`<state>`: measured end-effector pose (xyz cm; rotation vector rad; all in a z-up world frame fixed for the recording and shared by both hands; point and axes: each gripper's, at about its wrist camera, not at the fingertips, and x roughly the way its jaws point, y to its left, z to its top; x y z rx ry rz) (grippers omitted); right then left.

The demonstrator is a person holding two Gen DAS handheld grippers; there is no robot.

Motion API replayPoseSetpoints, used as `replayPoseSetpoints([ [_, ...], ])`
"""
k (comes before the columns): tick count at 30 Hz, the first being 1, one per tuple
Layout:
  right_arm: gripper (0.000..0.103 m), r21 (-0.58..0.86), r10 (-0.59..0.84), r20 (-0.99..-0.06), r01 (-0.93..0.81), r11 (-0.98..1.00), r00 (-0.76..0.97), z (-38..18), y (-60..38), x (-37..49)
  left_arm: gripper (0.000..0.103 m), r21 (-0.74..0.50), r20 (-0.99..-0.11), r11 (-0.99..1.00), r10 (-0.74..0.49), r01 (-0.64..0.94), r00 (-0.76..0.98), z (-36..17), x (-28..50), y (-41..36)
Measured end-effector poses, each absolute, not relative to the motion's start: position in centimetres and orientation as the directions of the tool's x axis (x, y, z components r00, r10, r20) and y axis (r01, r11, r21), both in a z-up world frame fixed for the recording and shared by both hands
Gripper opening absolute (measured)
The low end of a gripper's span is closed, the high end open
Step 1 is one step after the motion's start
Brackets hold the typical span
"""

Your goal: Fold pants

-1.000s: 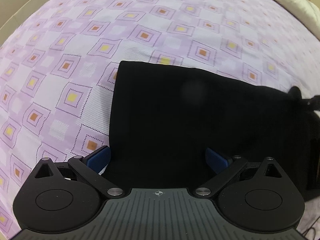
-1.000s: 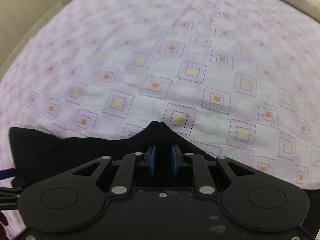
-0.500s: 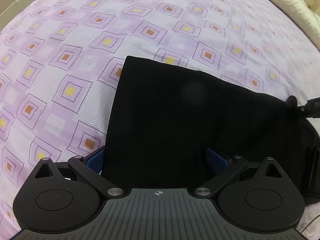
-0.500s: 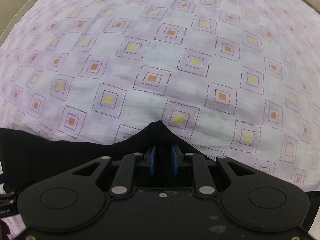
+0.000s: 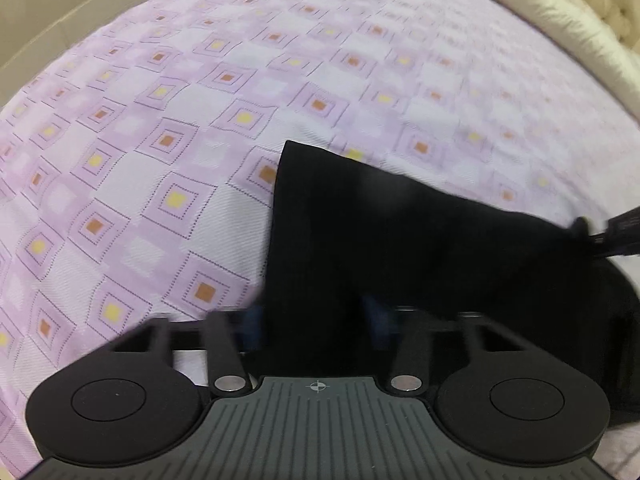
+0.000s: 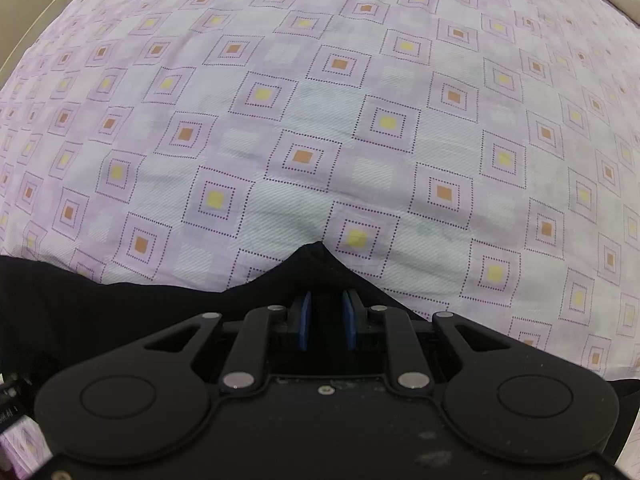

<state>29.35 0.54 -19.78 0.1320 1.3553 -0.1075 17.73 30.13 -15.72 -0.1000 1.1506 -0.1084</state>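
Observation:
The black pants [image 5: 400,240] lie folded on a purple patterned bed sheet [image 5: 160,160]. In the left wrist view my left gripper [image 5: 316,320] has its blue pads narrowed around the near edge of the pants; the frame is blurred by motion. The right gripper's tip [image 5: 616,232] shows at the right edge, on the pants' far corner. In the right wrist view my right gripper [image 6: 325,320] is shut on a raised corner of the pants [image 6: 316,264], lifted off the sheet [image 6: 320,120].
A cream padded headboard and pillow edge [image 5: 560,12] run along the top right. A beige wall or bed frame [image 5: 80,8] lies beyond the sheet at the top left. The sheet stretches far ahead of both grippers.
My left gripper's fingers have closed inward on the pants' near edge and the fabric has lifted and bunched. My right gripper keeps its hold on the corner and has moved closer to the sheet.

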Motion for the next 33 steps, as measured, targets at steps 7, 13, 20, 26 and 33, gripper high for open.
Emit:
replayPoseSetpoints([
  [7,0.020,0.040,0.007,-0.977,0.153,0.987,0.211,-19.8,0.3,29.4,0.028,-0.121,-0.873,0.990,-0.143,0.078,0.467,-12.2,15.7,28.6],
  [13,0.020,0.019,-0.018,-0.974,0.158,0.987,0.227,-19.8,0.8,29.2,0.028,-0.161,-0.841,0.983,-0.183,0.087,0.509,-9.7,14.4,27.5],
  [20,0.019,0.065,0.019,-0.968,0.174,0.983,0.252,-19.7,-0.1,28.8,0.027,-0.177,-0.818,0.979,-0.204,0.103,0.537,-7.5,13.3,26.2],
  [26,0.019,0.220,0.154,-0.936,0.184,0.958,0.317,-19.1,-3.3,27.3,0.027,-0.152,-0.789,0.984,-0.179,0.097,0.587,-4.8,11.6,23.6],
  [33,0.022,0.449,0.302,-0.796,0.177,0.876,0.524,-13.2,-9.3,22.2,0.027,-0.130,-0.751,0.984,-0.179,0.124,0.636,-1.4,8.6,17.0],
])
